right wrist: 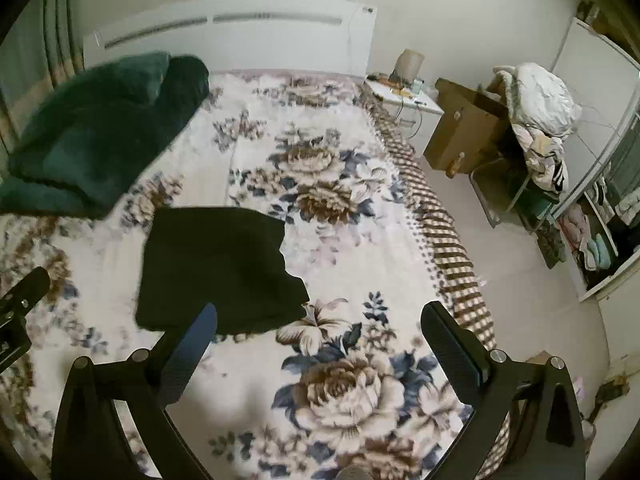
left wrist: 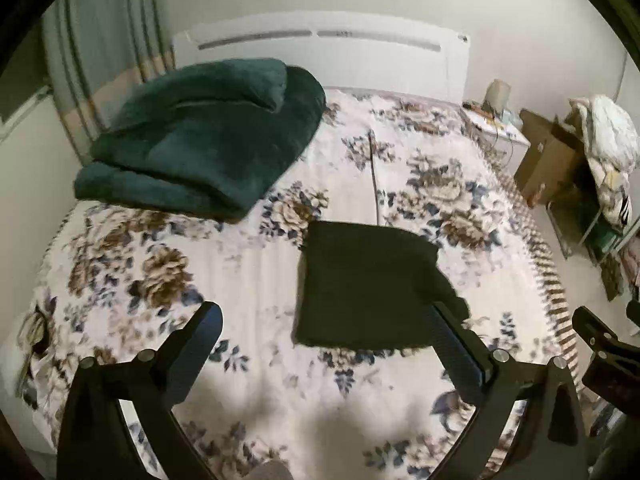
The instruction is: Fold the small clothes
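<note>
On the bed's floral bedspread (left wrist: 248,264), a folded dark green blanket (left wrist: 200,140) lies toward the head-end left corner, just in front of the white headboard (left wrist: 320,52). A striped curtain (left wrist: 100,60) hangs beyond the bed's left edge.

The left gripper (left wrist: 324,320) hangs above the bedspread with its jaws spread wide and nothing between them — the cloth below is not touched. Behind its right finger lies the folded black garment (left wrist: 364,284), a flat, roughly square bundle near the middle of the bed, closer to the right edge than the blanket and well apart from it. One corner sticks out a little at its lower right.

The right gripper (right wrist: 320,320) is likewise released, jaws wide apart and empty, poised over a large printed rose near the bed's right edge. In the right wrist view the garment lies behind its left finger.

Past the right edge stand a white nightstand (right wrist: 404,100) with small clutter, an open cardboard box (right wrist: 460,128), and a rack piled with laundry (right wrist: 536,108) — all on the pale floor.
</note>
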`<action>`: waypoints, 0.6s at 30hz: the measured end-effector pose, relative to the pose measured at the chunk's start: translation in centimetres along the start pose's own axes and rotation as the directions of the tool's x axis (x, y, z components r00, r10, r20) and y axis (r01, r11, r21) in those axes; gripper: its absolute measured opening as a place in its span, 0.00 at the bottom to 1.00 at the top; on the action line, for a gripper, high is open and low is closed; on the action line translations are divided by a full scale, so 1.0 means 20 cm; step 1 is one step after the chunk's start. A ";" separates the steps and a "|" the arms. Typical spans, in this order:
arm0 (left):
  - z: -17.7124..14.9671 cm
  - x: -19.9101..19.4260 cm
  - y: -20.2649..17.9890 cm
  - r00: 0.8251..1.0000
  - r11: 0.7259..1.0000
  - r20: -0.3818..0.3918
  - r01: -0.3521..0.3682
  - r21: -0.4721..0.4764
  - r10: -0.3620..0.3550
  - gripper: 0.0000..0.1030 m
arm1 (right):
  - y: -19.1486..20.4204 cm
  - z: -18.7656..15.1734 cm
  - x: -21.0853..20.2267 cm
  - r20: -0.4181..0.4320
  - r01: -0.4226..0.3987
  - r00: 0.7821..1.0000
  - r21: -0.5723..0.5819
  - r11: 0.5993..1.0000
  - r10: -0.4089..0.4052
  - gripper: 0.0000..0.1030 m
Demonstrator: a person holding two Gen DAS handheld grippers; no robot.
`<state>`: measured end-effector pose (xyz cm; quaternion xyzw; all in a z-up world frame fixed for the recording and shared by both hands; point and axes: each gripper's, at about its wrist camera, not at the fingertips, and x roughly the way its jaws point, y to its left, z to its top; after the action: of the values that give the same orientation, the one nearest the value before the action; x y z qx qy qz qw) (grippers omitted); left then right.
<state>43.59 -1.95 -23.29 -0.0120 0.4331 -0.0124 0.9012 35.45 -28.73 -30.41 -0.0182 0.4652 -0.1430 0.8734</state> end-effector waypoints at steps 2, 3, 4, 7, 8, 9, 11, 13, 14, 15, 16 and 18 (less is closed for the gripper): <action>0.00 -0.19 -0.01 1.000 1.000 0.024 -0.006 -0.003 0.006 1.00 | -0.04 -0.01 -0.21 0.032 0.005 0.999 -0.003 1.000 -0.005 1.00; 0.00 -0.26 -0.01 0.999 1.000 0.035 -0.003 -0.008 0.003 1.00 | -0.06 -0.02 -0.30 0.046 0.005 0.999 -0.001 1.000 -0.005 1.00; 0.00 -0.33 -0.01 0.999 1.000 0.045 -0.005 -0.010 0.006 1.00 | -0.09 -0.03 -0.41 0.064 0.004 0.998 0.001 1.000 -0.004 1.00; -0.02 -0.56 -0.03 0.997 1.000 0.073 -0.002 -0.008 0.003 1.00 | -0.14 -0.06 -0.66 0.098 -0.007 0.995 0.004 1.000 0.006 1.00; -0.03 -0.62 -0.04 0.997 1.000 0.082 -0.004 0.000 0.004 1.00 | -0.17 -0.07 -0.76 0.112 -0.010 0.994 0.004 1.000 0.010 1.00; -0.04 -0.69 -0.05 0.996 1.000 0.094 -0.006 0.010 0.005 1.00 | -0.18 -0.08 -0.84 0.123 -0.013 0.992 0.003 1.000 0.013 1.00; -0.06 -0.82 -0.08 0.993 1.000 0.116 -0.004 0.024 0.002 1.00 | -0.22 -0.11 -1.00 0.148 -0.017 0.989 0.006 1.000 0.016 1.00; -0.08 -0.94 -0.09 0.992 1.000 0.129 0.000 0.029 -0.004 1.00 | -0.26 -0.14 -1.14 0.160 -0.026 0.987 0.012 1.000 0.024 1.00; -0.09 -0.99 -0.09 0.991 1.000 0.135 0.002 0.029 -0.006 1.00 | -0.28 -0.17 -1.23 0.169 -0.035 0.985 0.016 0.999 0.031 1.00; -0.11 -1.05 -0.10 0.990 0.999 0.143 0.002 0.034 -0.006 1.00 | -0.30 -0.18 -1.28 0.175 -0.037 0.984 0.017 0.999 0.034 1.00; -0.12 -1.10 -0.11 0.989 0.999 0.149 0.008 0.038 -0.014 1.00 | -0.31 -0.20 -1.34 0.183 -0.037 0.982 0.017 0.999 0.034 1.00; -0.15 -1.18 -0.13 0.987 0.999 0.162 0.008 0.042 -0.015 1.00 | -0.34 -0.24 -1.47 0.197 -0.046 0.980 0.019 0.999 0.041 1.00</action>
<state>26.51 -3.75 -6.58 0.0029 0.3577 -0.0256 0.9335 14.52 -26.89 -8.36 -0.0117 0.3754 -0.1269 0.9180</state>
